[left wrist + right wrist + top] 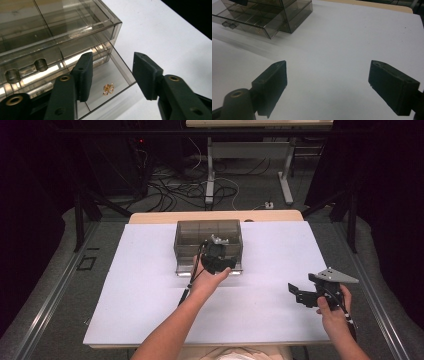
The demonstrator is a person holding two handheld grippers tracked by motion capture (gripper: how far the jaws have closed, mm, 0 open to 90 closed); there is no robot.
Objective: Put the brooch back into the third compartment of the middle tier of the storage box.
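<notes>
A smoky clear plastic drawer box (208, 235) stands at the back middle of the white board, with its bottom drawer (117, 77) pulled out. A small gold trinket (108, 89) lies in the drawer's right compartment. My left gripper (218, 256) hovers over the pulled-out drawer; its jaws stand open above the trinket and touch nothing (112, 75). My right gripper (298, 292) is held low over the board at the right, open wide with bare board between its jaws (327, 80). From there the box (274, 15) is seen far off at upper left.
The white board (150, 285) covers the table, with a wooden edge (215, 216) behind the box. Table legs and cables (200, 185) lie on the floor beyond. Dark frame posts (80, 210) stand at both sides.
</notes>
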